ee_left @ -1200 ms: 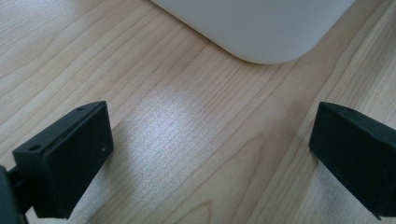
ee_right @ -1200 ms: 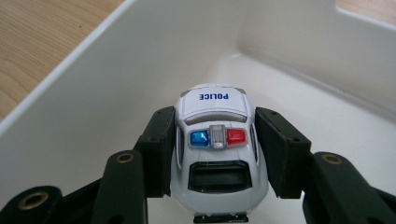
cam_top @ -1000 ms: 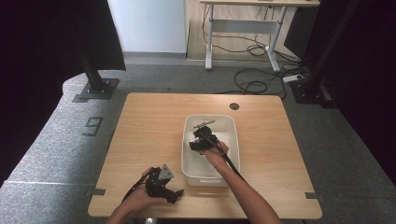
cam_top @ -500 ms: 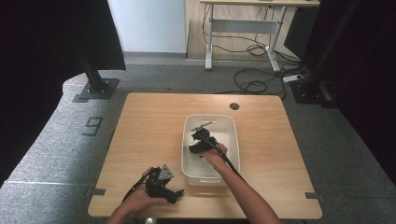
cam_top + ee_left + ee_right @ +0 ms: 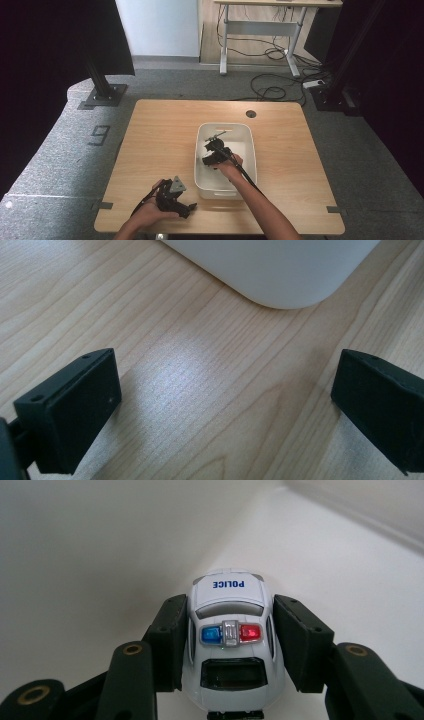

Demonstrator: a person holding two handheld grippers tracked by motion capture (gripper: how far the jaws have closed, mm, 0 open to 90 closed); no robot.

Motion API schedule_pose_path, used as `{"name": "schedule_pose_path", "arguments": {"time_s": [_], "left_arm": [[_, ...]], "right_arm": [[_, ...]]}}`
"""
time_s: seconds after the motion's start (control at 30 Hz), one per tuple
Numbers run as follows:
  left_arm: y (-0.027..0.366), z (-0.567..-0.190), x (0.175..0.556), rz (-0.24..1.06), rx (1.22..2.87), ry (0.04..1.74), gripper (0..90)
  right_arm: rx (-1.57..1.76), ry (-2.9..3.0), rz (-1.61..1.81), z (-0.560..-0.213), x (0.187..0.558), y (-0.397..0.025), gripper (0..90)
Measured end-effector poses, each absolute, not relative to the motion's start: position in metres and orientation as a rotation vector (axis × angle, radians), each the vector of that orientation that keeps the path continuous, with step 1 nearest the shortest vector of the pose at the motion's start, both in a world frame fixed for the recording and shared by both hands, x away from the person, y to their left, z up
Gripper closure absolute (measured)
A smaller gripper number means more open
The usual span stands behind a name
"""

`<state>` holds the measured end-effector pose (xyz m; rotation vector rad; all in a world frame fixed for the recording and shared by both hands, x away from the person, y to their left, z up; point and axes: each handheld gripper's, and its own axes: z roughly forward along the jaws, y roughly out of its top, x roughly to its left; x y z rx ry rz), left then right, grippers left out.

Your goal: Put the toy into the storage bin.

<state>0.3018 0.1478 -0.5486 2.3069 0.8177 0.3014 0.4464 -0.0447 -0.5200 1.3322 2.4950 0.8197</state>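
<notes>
A white toy police car with a blue and red light bar sits between the two black jaws of my right gripper, which press on both its sides. That right gripper is down inside the white plastic bin in the middle of the table. My left gripper rests low near the table's front edge, left of the bin. Its jaws stand wide apart over bare wood in the left gripper view, with a rounded corner of the bin just ahead.
The wooden table has a round cable hole at its back right. A small grey item lies in the bin's far end. Black stands and cables sit on the floor beyond the table.
The right gripper has shifted slightly inside the bin. The left gripper has stayed in place.
</notes>
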Motion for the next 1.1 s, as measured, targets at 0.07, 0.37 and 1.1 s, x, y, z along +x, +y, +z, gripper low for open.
{"name": "schedule_pose_path", "arguments": {"time_s": [0.07, 0.37, 1.1], "left_arm": [[0.148, -0.549, 0.302, 0.301, 2.305, 0.819, 0.0], [0.148, -0.549, 0.302, 0.301, 2.309, 0.815, 0.0], [0.148, -0.549, 0.302, 0.299, 2.31, 0.812, 0.0]], "right_arm": [[1.332, 2.498, 0.823, -0.52, 0.446, -0.044, 45.9], [1.338, 2.454, 0.888, -0.508, 0.439, -0.047, 35.0], [1.398, 2.586, 0.792, -0.509, 0.425, -0.049, 37.6]]}}
